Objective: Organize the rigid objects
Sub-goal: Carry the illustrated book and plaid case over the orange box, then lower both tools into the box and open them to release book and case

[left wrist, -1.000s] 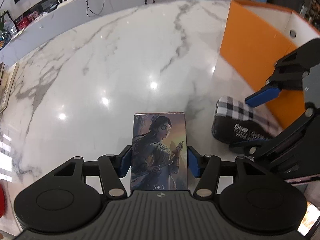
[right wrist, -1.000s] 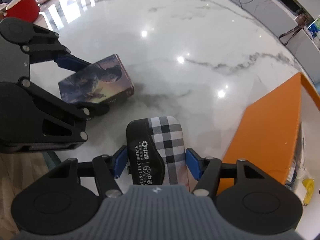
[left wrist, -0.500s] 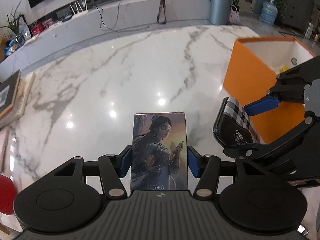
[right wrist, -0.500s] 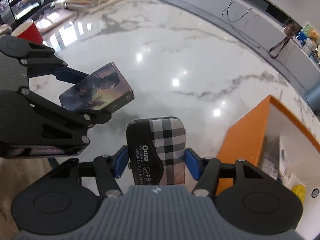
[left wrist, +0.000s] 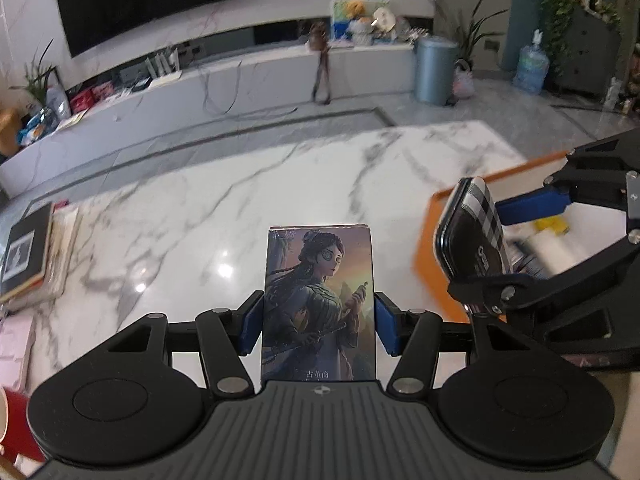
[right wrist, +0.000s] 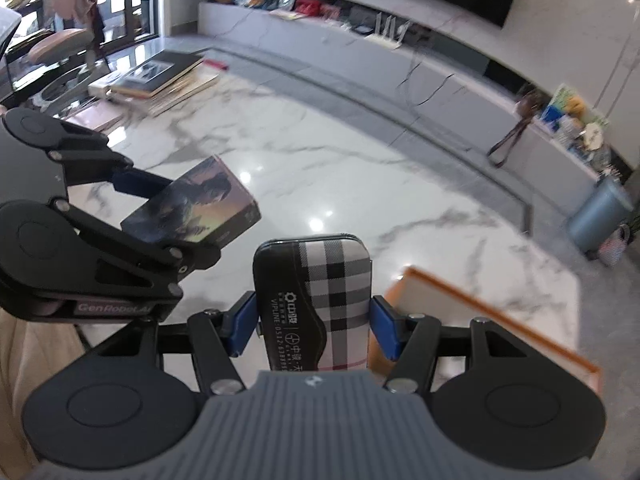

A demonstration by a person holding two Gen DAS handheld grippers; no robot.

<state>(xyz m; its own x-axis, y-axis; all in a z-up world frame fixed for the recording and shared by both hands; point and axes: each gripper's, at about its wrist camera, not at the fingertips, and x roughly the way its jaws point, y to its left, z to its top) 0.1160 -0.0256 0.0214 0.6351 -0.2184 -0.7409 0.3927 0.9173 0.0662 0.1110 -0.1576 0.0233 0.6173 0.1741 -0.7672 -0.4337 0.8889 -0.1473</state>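
My left gripper (left wrist: 319, 328) is shut on a flat box printed with a painted woman (left wrist: 319, 304) and holds it above the marble table (left wrist: 200, 216). The box also shows in the right wrist view (right wrist: 192, 208). My right gripper (right wrist: 313, 328) is shut on a black and plaid case (right wrist: 320, 300), held in the air. That case shows in the left wrist view (left wrist: 474, 232), over the near corner of the orange bin (left wrist: 436, 252). The bin's rim shows in the right wrist view (right wrist: 496, 312).
A stack of books (left wrist: 28, 252) lies at the table's left edge, also in the right wrist view (right wrist: 160, 76). A red cup (left wrist: 16, 424) is at the lower left. Inside the orange bin lie a yellow item (left wrist: 554, 224) and a white item (left wrist: 548, 248).
Both grippers have risen from the table with their objects, and the views have tilted up toward the room. The plaid case has moved over the orange bin's corner.
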